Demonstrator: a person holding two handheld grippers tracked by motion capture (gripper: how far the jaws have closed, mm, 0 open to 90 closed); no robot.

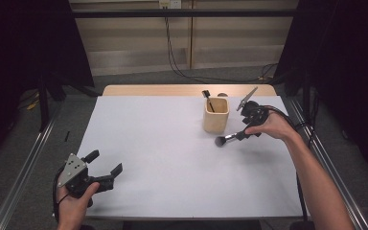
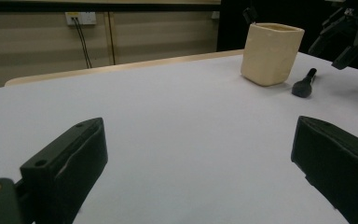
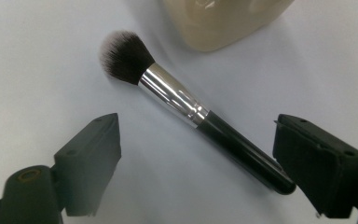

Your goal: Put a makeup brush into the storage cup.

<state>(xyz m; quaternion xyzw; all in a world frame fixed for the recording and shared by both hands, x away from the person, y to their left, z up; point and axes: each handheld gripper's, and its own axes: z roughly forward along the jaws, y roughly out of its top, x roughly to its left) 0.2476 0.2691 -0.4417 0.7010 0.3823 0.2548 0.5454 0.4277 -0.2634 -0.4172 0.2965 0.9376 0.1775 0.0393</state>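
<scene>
The left tool (image 2: 200,168), jaws wide apart, faces a cream cup (image 2: 271,53) and a brush (image 2: 304,85).

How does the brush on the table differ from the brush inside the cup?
The brush on the table lies flat beside the cup, while the brush in the cup leans on its rim. The lying brush shows a fluffy dark head, silver collar and black handle; of the one in the cup just a thin dark top shows. The right tool is open around the lying brush only. Both look dark.
</scene>
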